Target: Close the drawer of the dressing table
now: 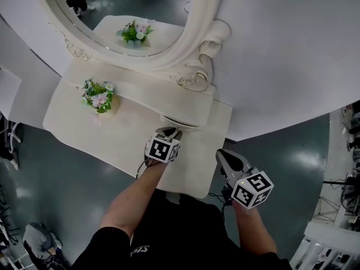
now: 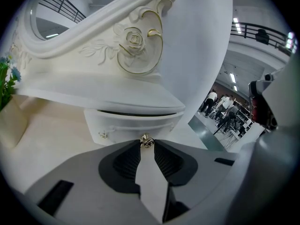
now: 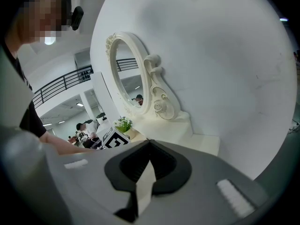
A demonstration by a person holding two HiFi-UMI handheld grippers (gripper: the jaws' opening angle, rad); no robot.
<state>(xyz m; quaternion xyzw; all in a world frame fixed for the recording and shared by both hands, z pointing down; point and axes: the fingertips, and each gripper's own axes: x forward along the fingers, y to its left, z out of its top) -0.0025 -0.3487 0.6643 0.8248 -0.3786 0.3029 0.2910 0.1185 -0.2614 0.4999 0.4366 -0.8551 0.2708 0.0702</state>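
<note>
Cream table (image 1: 67, 117) beneath an oval mirror (image 1: 129, 4): left hand-held gripper (image 1: 172, 133) pinches the drawer's (image 2: 126, 125) gold knob (image 2: 146, 141); right hand-held gripper (image 3: 147, 142) hangs aside, jaws pressed together.

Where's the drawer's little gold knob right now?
In the left gripper view, the knob sits centre frame, pinched at the jaw tips of the left gripper, on the front of the small drawer just under the scrolled mirror base.
</note>
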